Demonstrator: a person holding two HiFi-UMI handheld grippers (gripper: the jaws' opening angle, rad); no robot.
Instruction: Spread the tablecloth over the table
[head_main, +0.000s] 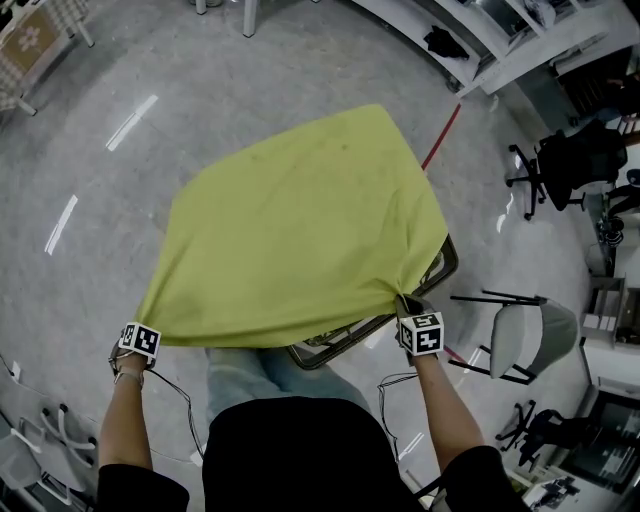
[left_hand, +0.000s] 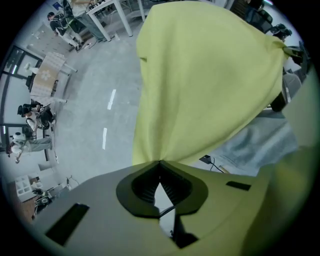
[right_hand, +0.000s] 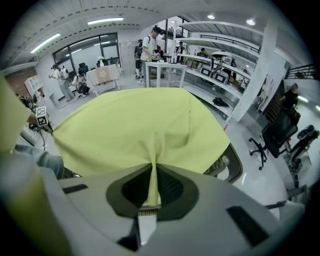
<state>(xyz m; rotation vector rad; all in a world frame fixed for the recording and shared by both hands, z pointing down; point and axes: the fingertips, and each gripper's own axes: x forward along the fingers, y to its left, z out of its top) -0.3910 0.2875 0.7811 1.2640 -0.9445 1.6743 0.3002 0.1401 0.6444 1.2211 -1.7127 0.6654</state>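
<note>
While its corners are pinched in the left gripper (left_hand: 160, 162) and right gripper (right_hand: 151, 167), the tablecloth (head_main: 300, 230) should be lowered taut and level ahead of them.

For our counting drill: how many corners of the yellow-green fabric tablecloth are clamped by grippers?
2. The left gripper pinches the near-left corner of the yellow-green fabric tablecloth; the right gripper pinches its near-right corner. The far corners are free, and none looks hidden.

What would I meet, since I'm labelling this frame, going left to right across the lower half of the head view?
The left gripper with its marker cube → yellow-green fabric tablecloth stretched between both grippers → right gripper with its marker cube → pale grey chair with black legs.
</note>
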